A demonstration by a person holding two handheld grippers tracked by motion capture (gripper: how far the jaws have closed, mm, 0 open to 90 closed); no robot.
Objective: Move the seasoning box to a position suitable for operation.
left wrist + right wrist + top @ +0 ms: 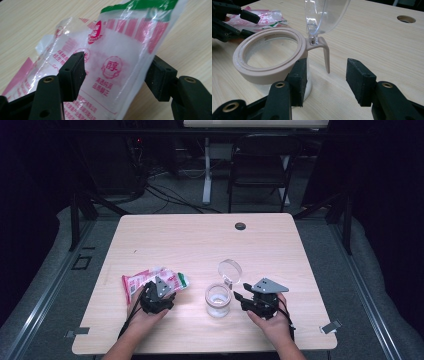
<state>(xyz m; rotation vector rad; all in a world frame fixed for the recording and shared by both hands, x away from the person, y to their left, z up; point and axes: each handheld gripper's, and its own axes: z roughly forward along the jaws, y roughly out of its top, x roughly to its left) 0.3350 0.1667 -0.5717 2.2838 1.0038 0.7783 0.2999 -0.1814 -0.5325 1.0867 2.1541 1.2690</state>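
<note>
Left claw (113, 75) sits at the near left of the pale wooden surface (200, 235), held in the person's left hand (145, 317). Its jaws stand wide apart on either side of a clear plastic packet (117, 62) printed in pink and red with a green band along one end. In the left gripper view the packet fills the gap between the two black pads (75, 72); the left pad lies against or just beside the film, and the right pad is partly hidden behind the packet's edge, so I cannot tell whether either pad presses on it. In the high view the packet (150, 280) lies flat on the surface, reaching out to both sides of the claw (156, 292).

Further right, near the middle of the front edge, stands a small clear jar (218, 300) with a beige ring (269, 65) around its mouth and something white inside. Its round transparent lid (229, 269) is flipped open and stands up on a hinge at the far side of the ring.

Just beside the jar, the right claw (325, 80), held in the right hand (272, 322), points toward it with jaws open and nothing between them. Its left pad (298, 80) is right at the jar's wall below the ring, while a beige tab (327, 58) hangs down in the gap.

A dark round grommet (240, 226) sits at the far edge of the surface.
</note>
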